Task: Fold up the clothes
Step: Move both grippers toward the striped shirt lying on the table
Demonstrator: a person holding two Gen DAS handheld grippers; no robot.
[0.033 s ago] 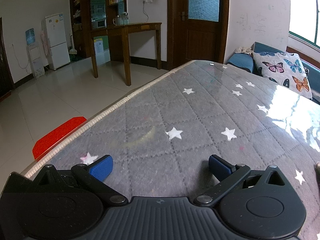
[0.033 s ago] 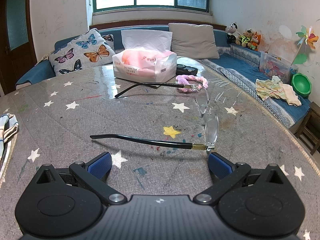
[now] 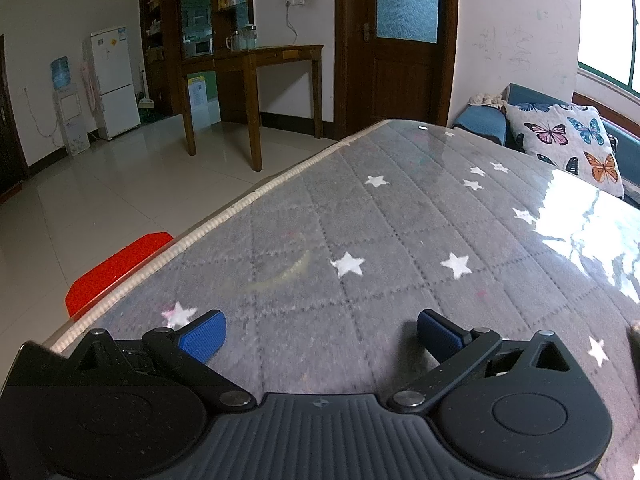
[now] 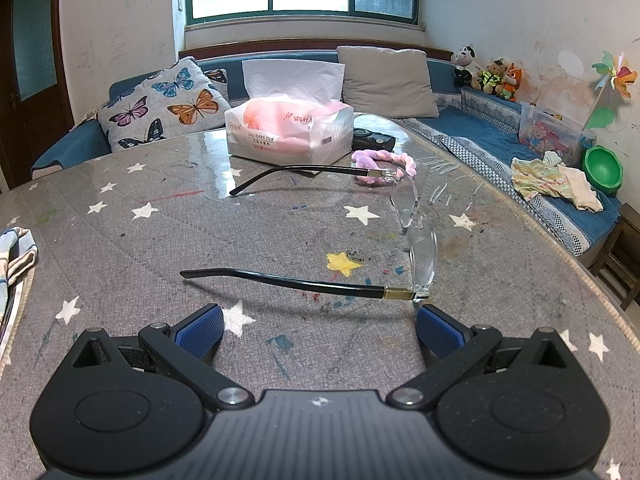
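Observation:
A striped, light-coloured piece of clothing (image 4: 16, 264) lies at the left edge of the right wrist view, on the grey star-patterned table (image 4: 120, 240); most of it is out of frame. My right gripper (image 4: 318, 330) hovers low over the table, open, with nothing between its blue pads. The clothing is well to its left. In the left wrist view my left gripper (image 3: 320, 334) is also open and empty, above a bare stretch of the same table (image 3: 400, 220). No clothing shows in that view.
Open eyeglasses (image 4: 420, 240) lie just ahead of the right gripper. Behind them are a tissue pack (image 4: 288, 132), a pink scrunchie (image 4: 384, 160) and a black case (image 4: 372, 138). A red stool (image 3: 116, 268) stands by the table's left edge. A sofa with a butterfly pillow (image 4: 160, 108) is beyond.

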